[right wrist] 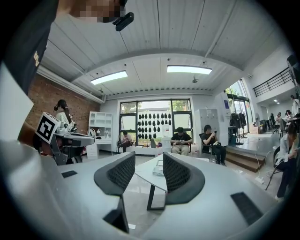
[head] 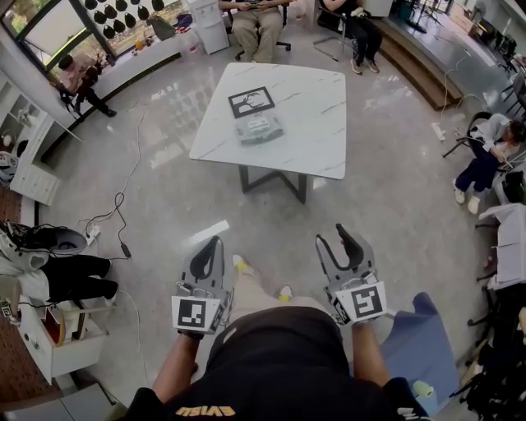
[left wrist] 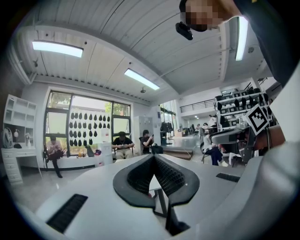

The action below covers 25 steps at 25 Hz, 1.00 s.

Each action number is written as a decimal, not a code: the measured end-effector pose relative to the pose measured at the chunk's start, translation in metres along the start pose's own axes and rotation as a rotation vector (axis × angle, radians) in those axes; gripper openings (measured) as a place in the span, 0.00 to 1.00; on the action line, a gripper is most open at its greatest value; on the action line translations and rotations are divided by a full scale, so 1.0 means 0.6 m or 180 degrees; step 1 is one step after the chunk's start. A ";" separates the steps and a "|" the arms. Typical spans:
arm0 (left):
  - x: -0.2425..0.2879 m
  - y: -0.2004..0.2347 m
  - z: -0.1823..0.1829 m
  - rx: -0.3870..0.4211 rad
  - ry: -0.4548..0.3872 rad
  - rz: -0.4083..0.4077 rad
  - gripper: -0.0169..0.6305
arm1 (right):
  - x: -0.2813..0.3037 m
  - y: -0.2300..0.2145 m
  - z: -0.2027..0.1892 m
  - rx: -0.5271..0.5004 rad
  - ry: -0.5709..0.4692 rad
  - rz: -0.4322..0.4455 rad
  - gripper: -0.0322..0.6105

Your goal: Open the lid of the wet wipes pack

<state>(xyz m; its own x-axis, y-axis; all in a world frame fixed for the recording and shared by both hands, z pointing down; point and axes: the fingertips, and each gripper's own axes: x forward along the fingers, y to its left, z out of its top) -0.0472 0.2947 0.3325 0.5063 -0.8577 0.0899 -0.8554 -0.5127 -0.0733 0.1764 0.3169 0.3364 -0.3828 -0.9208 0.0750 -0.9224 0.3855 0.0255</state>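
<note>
- The person stands well back from the white marble-patterned tabletop (head: 316, 115), a grey two-jaw gripper in each hand, both held low in front of the body and pointing level towards it.
- The left tongs (head: 215, 241) are pressed together. In the left gripper view the dark ribbed pads meet at their tips (left wrist: 152, 157) with nothing caught between them.
- The right tongs (head: 333, 236) stand spread wide. The right gripper view looks straight through the gap (right wrist: 149, 158) at the tabletop beyond, and nothing sits between the pads.
- The pale, flat wet wipes pack (head: 259, 128) lies on the tabletop towards its left side, well apart from both tongs. Its lid is too small to make out from here.
- Just behind the pack lies a black-and-white square marker sheet (head: 251, 101), close to it or touching.
- Through the right tongs the pack (right wrist: 159, 169) shows as a small light shape on the tabletop edge (right wrist: 143, 176).
- Seated people (head: 255, 20) line the far side of the room, and glossy grey floor (head: 164, 164) lies all around.
</note>
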 end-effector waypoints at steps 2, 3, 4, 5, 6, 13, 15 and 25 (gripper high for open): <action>0.008 0.007 -0.005 0.0010 0.0070 0.0023 0.05 | 0.009 -0.004 -0.002 0.0012 0.0049 0.0019 0.34; 0.012 0.013 -0.006 0.0017 0.0116 0.0046 0.05 | 0.015 -0.006 -0.004 0.0017 0.0080 0.0029 0.34; 0.016 0.020 -0.008 0.0013 0.0170 0.0077 0.05 | 0.022 -0.006 -0.007 0.0019 0.0116 0.0041 0.34; 0.020 0.027 -0.010 0.0000 0.0218 0.0106 0.05 | 0.030 -0.007 -0.011 0.0019 0.0155 0.0053 0.34; 0.026 0.035 -0.013 -0.0014 0.0248 0.0124 0.05 | 0.040 -0.009 -0.015 0.0018 0.0192 0.0065 0.34; 0.103 0.114 -0.035 -0.0163 0.0337 0.0177 0.05 | 0.143 -0.033 -0.040 0.0032 0.0430 0.0057 0.35; 0.140 0.139 -0.025 -0.0155 0.0261 0.0141 0.05 | 0.178 -0.046 -0.038 0.0035 0.0446 0.0005 0.35; 0.278 0.281 0.007 -0.0237 -0.0004 0.0068 0.05 | 0.355 -0.063 -0.044 -0.0082 0.0691 -0.0050 0.35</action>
<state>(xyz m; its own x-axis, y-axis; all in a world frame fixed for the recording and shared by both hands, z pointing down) -0.1064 0.0648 0.3307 0.4879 -0.8685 0.0879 -0.8718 -0.4899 -0.0012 0.1311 0.1079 0.3777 -0.3456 -0.8934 0.2872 -0.9254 0.3752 0.0535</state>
